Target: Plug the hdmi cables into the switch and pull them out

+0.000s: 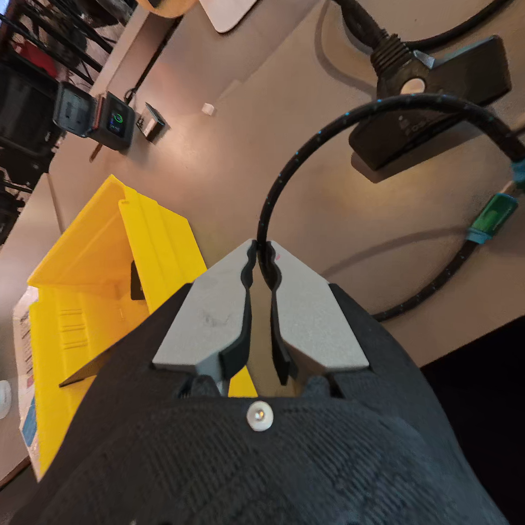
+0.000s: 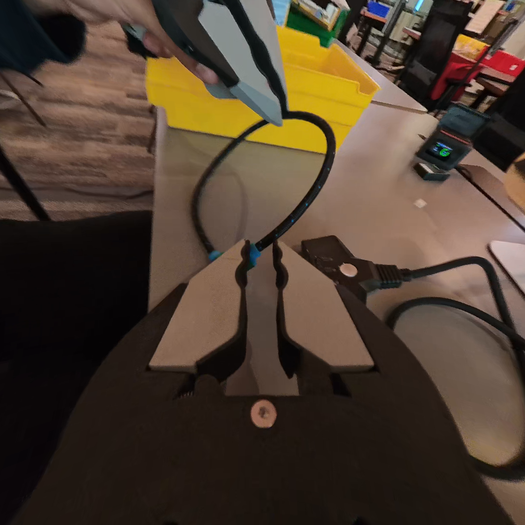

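Note:
My left gripper (image 1: 262,250) is shut on the middle of a black braided HDMI cable (image 1: 369,102) with blue flecks and holds it up in a loop above the table; it also shows in the right wrist view (image 2: 279,119). One green plug (image 1: 493,217) lies on the table. My right gripper (image 2: 261,247) has its jaws a little apart around the cable's other blue plug boot (image 2: 252,260), which touches the left finger only. The black switch (image 2: 326,252) (image 1: 426,133) lies just right of it, with a second black cable's plug (image 2: 369,274) in it.
A yellow bin (image 2: 326,85) (image 1: 108,255) stands at the table's far corner. A small device with a lit screen (image 2: 443,147) (image 1: 116,122) stands farther back. The second black cable (image 2: 483,312) loops at the right. The table edge (image 2: 154,227) runs along the left. From my right tips it is roughly 5 cm to the black switch (image 1: 426,133); from my left, 15 cm.

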